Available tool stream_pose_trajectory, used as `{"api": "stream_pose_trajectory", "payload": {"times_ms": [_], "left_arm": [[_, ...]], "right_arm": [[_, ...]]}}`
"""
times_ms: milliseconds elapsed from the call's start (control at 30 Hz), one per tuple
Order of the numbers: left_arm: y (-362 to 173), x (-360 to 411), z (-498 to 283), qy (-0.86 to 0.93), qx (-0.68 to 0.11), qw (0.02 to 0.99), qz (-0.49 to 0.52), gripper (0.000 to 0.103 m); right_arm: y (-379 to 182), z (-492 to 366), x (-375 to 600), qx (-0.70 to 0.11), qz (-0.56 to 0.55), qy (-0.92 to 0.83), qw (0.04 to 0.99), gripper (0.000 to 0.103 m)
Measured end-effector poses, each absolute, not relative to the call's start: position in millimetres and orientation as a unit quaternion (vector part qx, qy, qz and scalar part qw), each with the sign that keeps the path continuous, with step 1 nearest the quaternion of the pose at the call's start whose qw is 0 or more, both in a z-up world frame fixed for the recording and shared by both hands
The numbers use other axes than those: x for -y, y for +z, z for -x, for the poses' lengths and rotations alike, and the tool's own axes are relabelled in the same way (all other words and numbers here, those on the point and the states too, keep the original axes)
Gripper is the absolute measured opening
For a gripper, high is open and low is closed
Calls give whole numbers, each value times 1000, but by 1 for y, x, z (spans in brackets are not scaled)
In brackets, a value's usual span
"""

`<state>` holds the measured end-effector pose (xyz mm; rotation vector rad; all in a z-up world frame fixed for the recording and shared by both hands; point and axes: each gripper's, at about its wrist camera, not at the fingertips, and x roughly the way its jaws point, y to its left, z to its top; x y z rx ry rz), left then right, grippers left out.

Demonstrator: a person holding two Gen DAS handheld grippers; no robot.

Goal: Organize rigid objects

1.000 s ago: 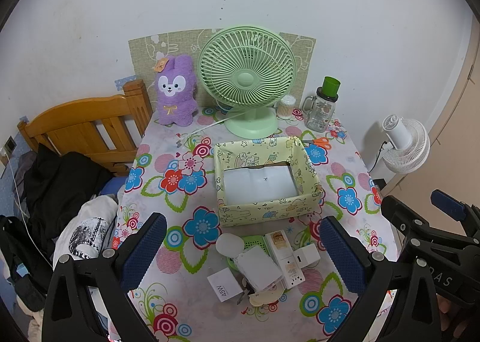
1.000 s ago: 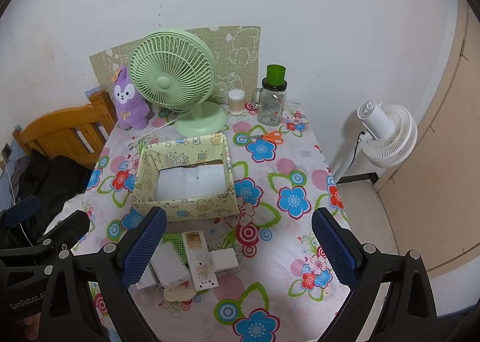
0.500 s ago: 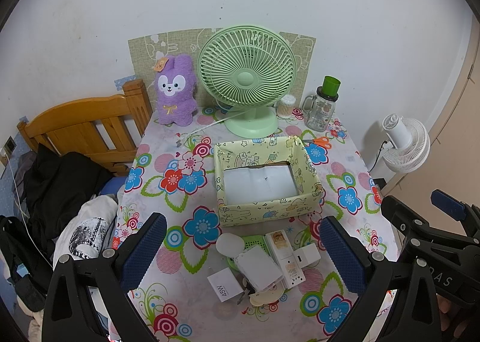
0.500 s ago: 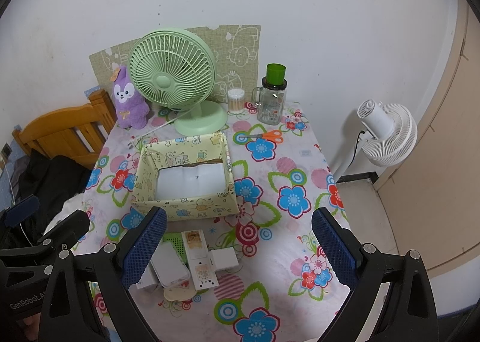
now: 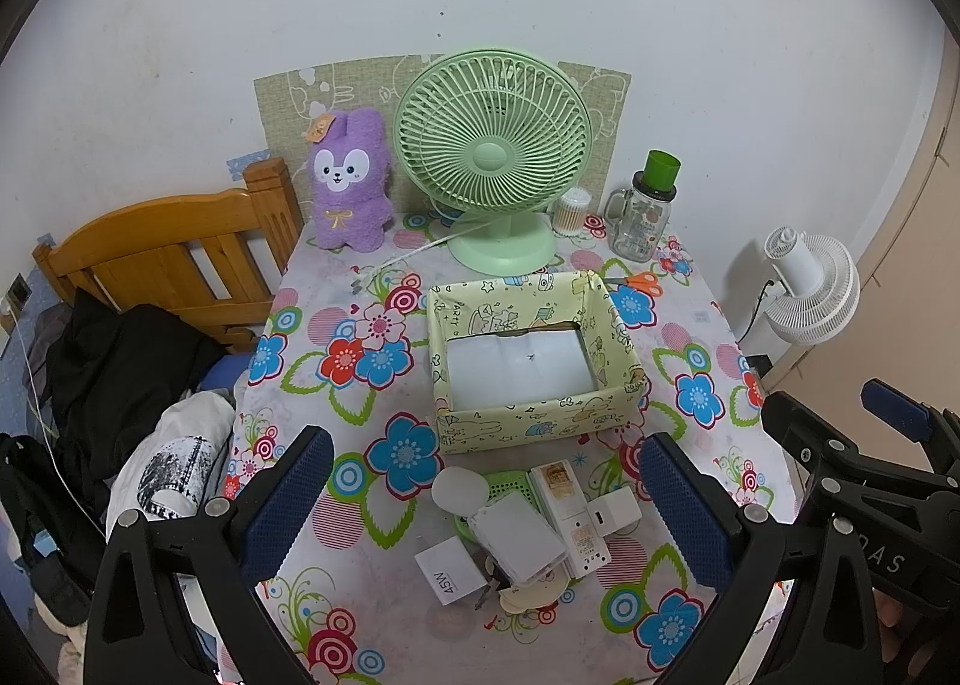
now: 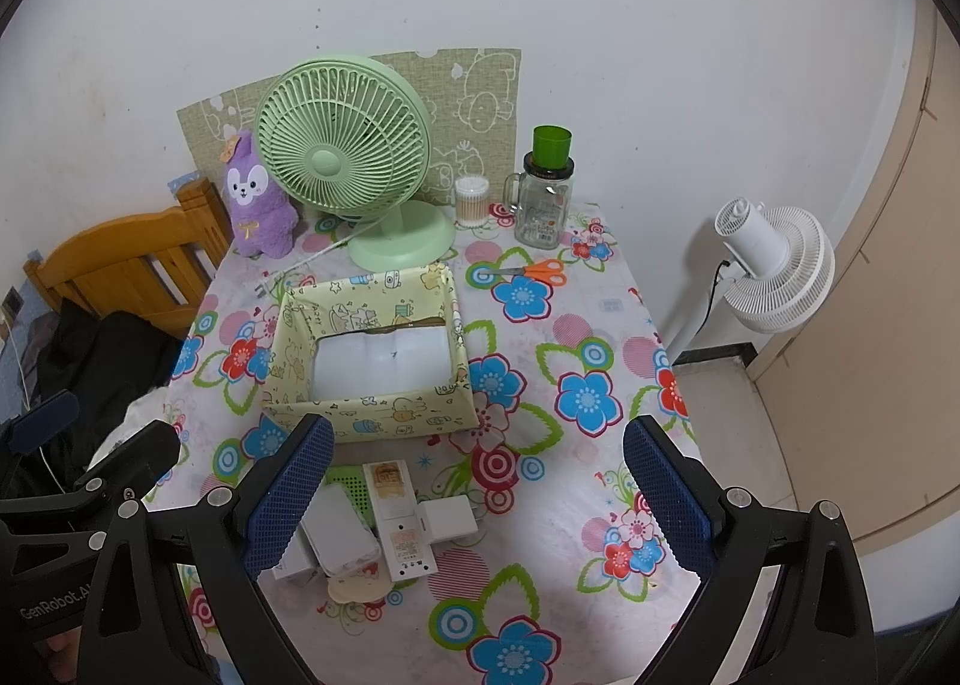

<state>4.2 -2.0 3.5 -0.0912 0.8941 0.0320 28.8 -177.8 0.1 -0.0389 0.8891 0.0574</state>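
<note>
A yellow patterned box (image 5: 534, 421) (image 6: 372, 415) stands open and empty on the floral table. In front of it lies a pile of small items: a white remote-like device (image 5: 570, 517) (image 6: 399, 523), a white rounded case (image 5: 519, 541) (image 6: 339, 535), a white charger block (image 5: 612, 511) (image 6: 447, 517), a 45W adapter (image 5: 450, 571), a white disc (image 5: 459, 490) and a green perforated tray (image 5: 510, 487). My left gripper (image 5: 480, 511) is open, held above the pile. My right gripper (image 6: 474, 499) is open, above the pile's right side. Both are empty.
A green desk fan (image 5: 492, 168), a purple plush rabbit (image 5: 348, 181), a cotton swab jar (image 5: 573, 211), a glass mug with a green lid (image 5: 648, 211) and orange scissors (image 6: 534, 271) stand behind the box. A wooden bed frame (image 5: 162, 259) is left; a white floor fan (image 6: 774, 265) is right.
</note>
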Motion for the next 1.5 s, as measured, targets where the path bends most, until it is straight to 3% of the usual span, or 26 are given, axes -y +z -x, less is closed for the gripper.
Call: {"api": "stream_pose_trajectory", "payload": {"times_ms": [1500], "left_arm": [[-24,-4,-19,20,-467,883,48,103]], "right_arm": [[-20,-45,172,-449,24,41,892,98]]}}
